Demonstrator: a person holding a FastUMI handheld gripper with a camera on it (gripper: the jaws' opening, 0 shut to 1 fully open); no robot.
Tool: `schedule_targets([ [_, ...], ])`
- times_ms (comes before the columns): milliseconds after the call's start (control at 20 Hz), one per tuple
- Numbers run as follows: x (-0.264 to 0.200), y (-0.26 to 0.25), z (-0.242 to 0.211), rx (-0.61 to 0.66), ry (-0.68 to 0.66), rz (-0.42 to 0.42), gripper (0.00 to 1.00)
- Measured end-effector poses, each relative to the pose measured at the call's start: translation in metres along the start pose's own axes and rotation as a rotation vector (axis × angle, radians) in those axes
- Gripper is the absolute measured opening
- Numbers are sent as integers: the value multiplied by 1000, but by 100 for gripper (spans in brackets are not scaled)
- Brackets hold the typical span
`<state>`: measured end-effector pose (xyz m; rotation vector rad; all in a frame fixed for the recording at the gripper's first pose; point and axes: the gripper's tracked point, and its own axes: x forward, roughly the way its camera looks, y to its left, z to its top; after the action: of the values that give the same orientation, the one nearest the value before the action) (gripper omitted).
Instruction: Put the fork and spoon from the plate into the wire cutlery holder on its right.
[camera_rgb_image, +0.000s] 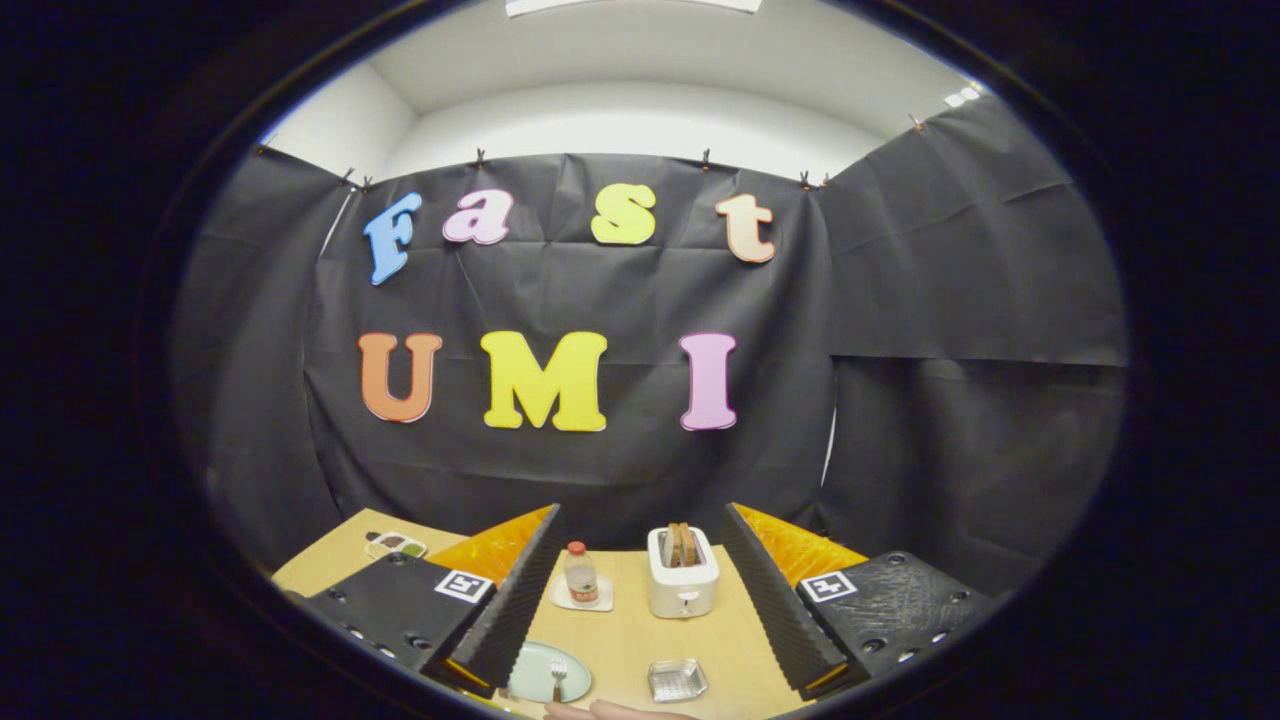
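Observation:
A pale green plate (535, 668) lies on the wooden table (630, 640), just ahead of my left finger, with a fork (558, 678) resting on it. The spoon is hidden from me. To the plate's right sits the wire cutlery holder (677, 680), low and square, with nothing visible in it. My gripper (640, 600) hangs above the table, open wide, both fingers apart and nothing between them. The plate and holder lie below and between the fingers.
A white toaster (682, 585) with bread slices stands beyond the holder. A small bottle (580, 575) sits on a white saucer left of the toaster. A small dish (396, 545) rests at the table's far left. A person's hand (610, 711) shows at the near table edge.

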<state>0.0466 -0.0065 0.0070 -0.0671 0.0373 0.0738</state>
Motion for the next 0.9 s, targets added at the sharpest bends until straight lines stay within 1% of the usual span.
schedule_targets([
  [150, 10, 4, -11, 4, 22, 10, 96],
  [250, 16, 14, -25, 9, 34, 40, 96],
  [350, 25, 27, -51, 1, 66, 70, 95],
  [450, 37, 40, -87, -17, 121, 92, 95],
  [750, 48, 90, -196, -60, 334, 169, 96],
  [900, 46, 112, -263, -93, 452, 211, 95],
])
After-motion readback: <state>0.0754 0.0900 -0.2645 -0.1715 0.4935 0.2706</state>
